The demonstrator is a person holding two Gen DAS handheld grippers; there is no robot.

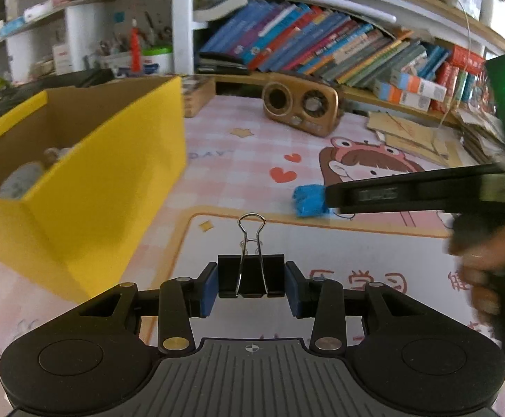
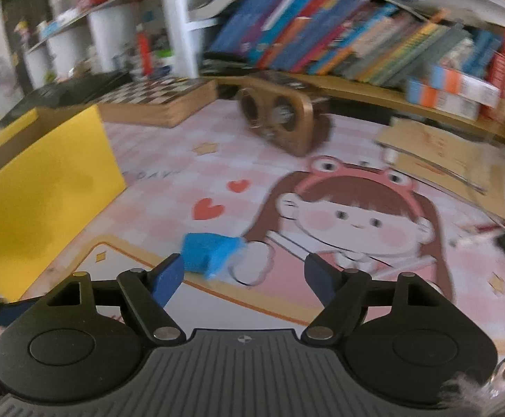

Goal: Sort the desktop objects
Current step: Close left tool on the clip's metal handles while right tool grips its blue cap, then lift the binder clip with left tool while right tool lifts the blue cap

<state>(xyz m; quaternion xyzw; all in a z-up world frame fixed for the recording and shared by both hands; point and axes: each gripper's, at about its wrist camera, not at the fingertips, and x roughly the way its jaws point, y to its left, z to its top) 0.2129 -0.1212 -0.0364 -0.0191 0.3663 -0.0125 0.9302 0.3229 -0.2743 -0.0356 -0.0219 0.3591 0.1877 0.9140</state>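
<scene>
Pink cartoon desk mat (image 2: 190, 173) beneath, seemingly crowded bookshelves (image 1: 322, 45) behind.

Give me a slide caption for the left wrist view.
Left gripper clamps a black binder clip above the desk mat, yellow box alongside.

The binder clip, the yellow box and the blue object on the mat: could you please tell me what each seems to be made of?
Binder clip: matte black body, likely painted metal, with shiny wire handles.
Yellow box: cardboard, going by its plain brown inside; the outside is flat yellow.
Blue object: fuzzy edges suggest sponge or cloth; too blurred to tell which.
</scene>
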